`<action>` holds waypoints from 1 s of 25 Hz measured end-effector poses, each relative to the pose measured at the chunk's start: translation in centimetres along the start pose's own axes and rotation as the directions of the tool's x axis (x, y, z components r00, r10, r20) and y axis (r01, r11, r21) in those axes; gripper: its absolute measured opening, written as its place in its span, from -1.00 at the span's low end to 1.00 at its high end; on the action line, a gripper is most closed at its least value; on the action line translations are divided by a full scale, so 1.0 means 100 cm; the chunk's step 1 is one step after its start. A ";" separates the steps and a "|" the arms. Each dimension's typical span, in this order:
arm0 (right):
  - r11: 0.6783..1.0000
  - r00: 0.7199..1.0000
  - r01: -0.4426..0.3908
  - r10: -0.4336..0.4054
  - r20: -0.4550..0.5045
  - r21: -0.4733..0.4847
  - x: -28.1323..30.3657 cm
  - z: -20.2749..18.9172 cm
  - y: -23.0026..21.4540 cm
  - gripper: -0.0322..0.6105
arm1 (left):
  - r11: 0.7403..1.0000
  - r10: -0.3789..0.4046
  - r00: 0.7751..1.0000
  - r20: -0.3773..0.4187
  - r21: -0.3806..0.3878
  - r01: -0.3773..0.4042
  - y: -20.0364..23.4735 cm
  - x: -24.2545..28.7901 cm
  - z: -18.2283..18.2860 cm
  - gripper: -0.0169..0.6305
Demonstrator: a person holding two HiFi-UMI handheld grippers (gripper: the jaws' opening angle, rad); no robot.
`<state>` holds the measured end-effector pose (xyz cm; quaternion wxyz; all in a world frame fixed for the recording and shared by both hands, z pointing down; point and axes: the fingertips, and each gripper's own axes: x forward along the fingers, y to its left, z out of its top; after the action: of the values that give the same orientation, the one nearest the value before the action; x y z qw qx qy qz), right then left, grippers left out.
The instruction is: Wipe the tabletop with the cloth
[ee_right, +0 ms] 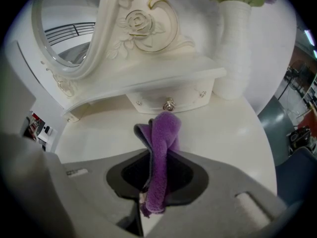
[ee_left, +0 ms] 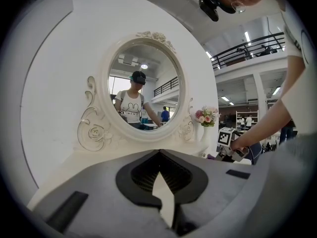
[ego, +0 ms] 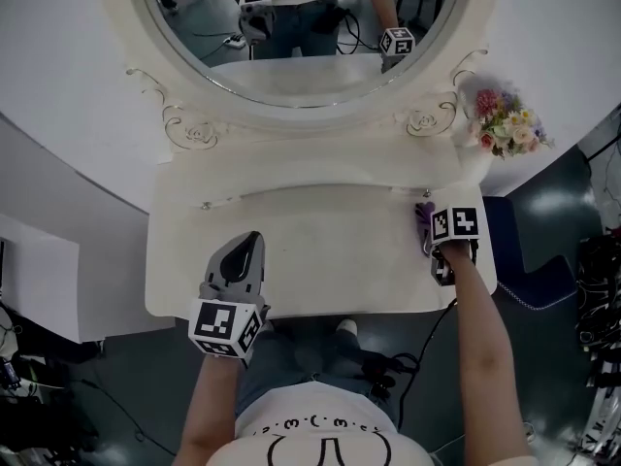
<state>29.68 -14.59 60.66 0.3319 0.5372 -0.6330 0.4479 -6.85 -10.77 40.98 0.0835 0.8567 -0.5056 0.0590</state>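
The white tabletop of a dressing table lies below me. A purple cloth hangs bunched at its right end, near the small drawer. My right gripper is shut on this cloth, which stands up in a fold between the jaws just above the table surface. My left gripper hovers over the front left of the tabletop and points toward the mirror. In the left gripper view its jaws meet at the tips with nothing held.
An oval mirror in a carved frame rises at the back over a raised shelf with a knobbed drawer. A white vase of flowers stands at the back right corner. A blue seat sits off the table's right edge.
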 end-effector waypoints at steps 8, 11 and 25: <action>1.000 1.000 0.008 -0.008 0.005 0.022 0.011 0.002 0.039 -0.69 | 1.000 -0.002 1.000 -0.010 -0.012 0.002 0.041 -0.021 -0.004 -0.95; 1.000 1.000 0.012 -0.013 0.012 0.025 0.016 0.004 0.054 -0.69 | 1.000 0.001 1.000 -0.013 -0.022 -0.002 0.056 -0.027 -0.007 -0.95; 1.000 1.000 -0.007 0.007 0.013 0.023 0.036 0.007 0.137 -0.69 | 0.998 0.013 1.000 -0.006 -0.066 -0.013 0.123 -0.049 -0.013 -0.95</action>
<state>15.63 -16.37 60.77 0.3202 0.5415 -0.6318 0.4529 -19.97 -12.13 42.32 0.1127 0.8500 -0.5126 0.0452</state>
